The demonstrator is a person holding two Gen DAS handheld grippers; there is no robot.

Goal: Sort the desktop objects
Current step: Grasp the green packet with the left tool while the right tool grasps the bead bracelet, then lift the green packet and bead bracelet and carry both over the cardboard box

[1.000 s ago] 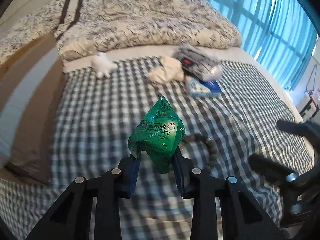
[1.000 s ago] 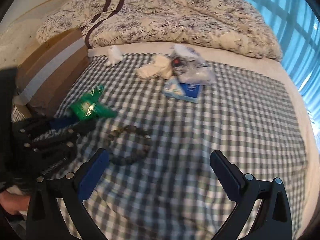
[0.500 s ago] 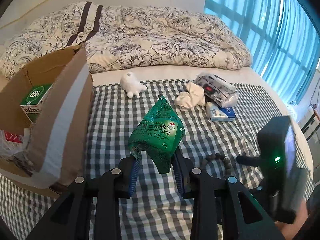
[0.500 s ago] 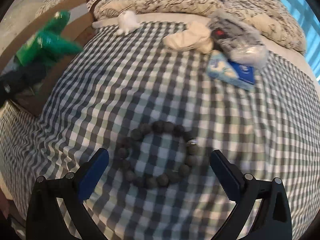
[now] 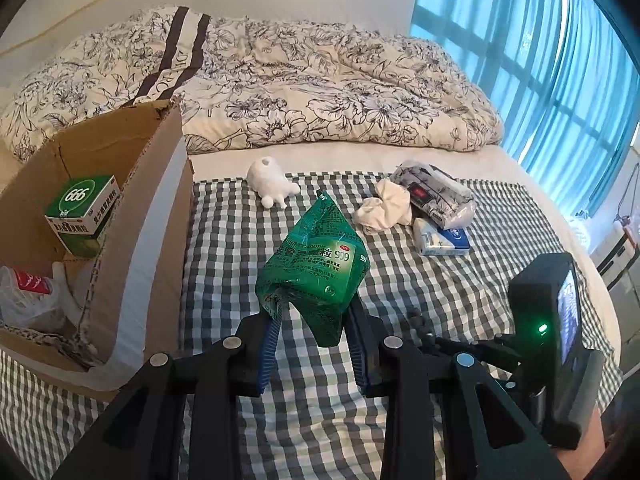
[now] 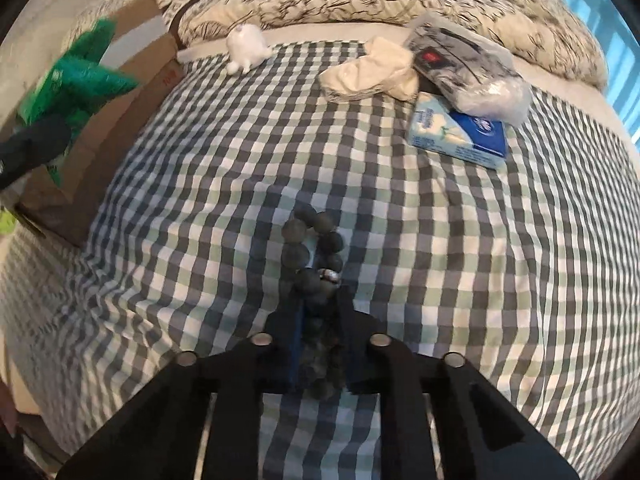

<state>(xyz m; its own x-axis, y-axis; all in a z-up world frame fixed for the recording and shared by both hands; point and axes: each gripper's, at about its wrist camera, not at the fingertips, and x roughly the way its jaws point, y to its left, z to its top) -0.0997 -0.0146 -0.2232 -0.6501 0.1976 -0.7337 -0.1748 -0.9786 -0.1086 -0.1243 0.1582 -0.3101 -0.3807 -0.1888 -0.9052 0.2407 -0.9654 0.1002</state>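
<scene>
The left tool (image 5: pixel 314 320) is closed on the lower end of a green foil sachet (image 5: pixel 316 268), which stands up out of the jaws, clear of the bed (image 5: pixel 460 288). The sachet looks light, thin and crinkly, with a slick printed skin; pinched at one end, it would probably flop or slide if the grip eased, so a hold across the flat seam near the edge seems safest.

The right tool (image 6: pixel 320 316) has its jaws drawn nearly together around a dark bead bracelet (image 6: pixel 314 248), whose free loop lies on the checked cloth (image 6: pixel 440 240) just ahead of the tips. That view is blurred, so whether the bracelet is lifted or resting I cannot tell. The beads look hard and round, strung loosely: the string will sag and swing, and single beads could roll between the pads, so bunching several together is the better hold.

A cardboard box (image 5: pixel 152 240) sits at the bed's left edge, already holding a green medicine carton (image 5: pixel 82 216) and a clear plastic bag (image 5: pixel 28 296). Toward the far end of the cloth lie a white figurine (image 5: pixel 272 186), a crumpled cream cloth (image 5: pixel 386 208), a tissue pack (image 5: pixel 440 240) and a clear-wrapped bundle (image 5: pixel 434 194). The sachet hangs just right of the box's open top, not yet over it.
</scene>
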